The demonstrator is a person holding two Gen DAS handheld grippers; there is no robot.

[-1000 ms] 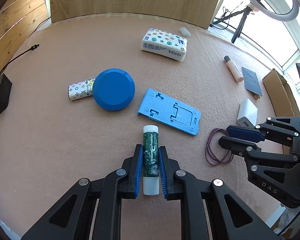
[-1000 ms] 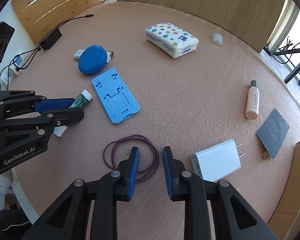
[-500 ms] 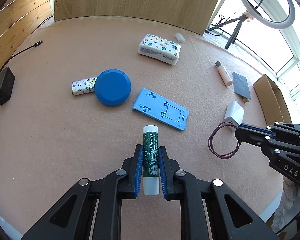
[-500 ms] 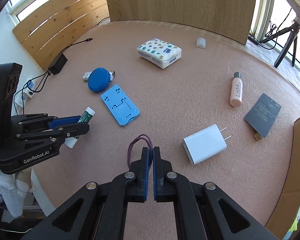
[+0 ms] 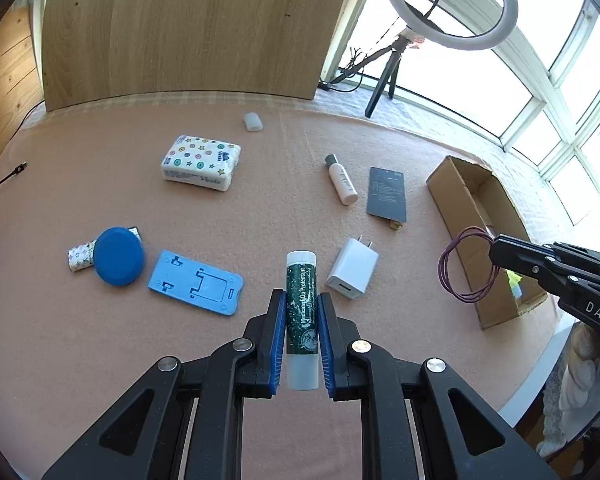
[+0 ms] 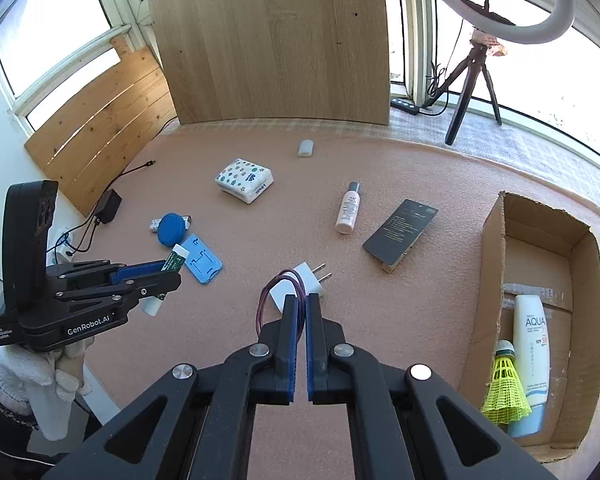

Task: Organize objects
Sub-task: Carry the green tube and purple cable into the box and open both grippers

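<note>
the left hand-held gripper (image 5: 302,312) is pinching a green lip balm tube (image 5: 301,300) between its blue pads, the tube's white cap pointing away from the camera, and holds it clear above the pink counter (image 5: 100,340). the right hand-held gripper (image 6: 300,308) has its pads pressed together on a purple hair tie (image 6: 276,292), whose loop hangs off to the left of the tips; in the left wrist view the hair tie (image 5: 466,266) dangles in front of an open cardboard box (image 5: 460,184) at the right edge of the counter. inside that box lie a white sunscreen bottle (image 6: 532,344) and a yellow shuttlecock (image 6: 504,388). on the counter, a white plug charger (image 5: 354,268) sits just right of the balm's tip, a blue phone stand (image 5: 196,282) lies to its left, and a round blue lid (image 5: 118,256) rests against a small patterned roll (image 5: 80,255) further left. farther off are a tissue pack (image 5: 200,162), a small white bottle (image 5: 342,180) and a dark card (image 5: 387,194). a gloved hand (image 6: 40,376) holds the left tool.
</note>
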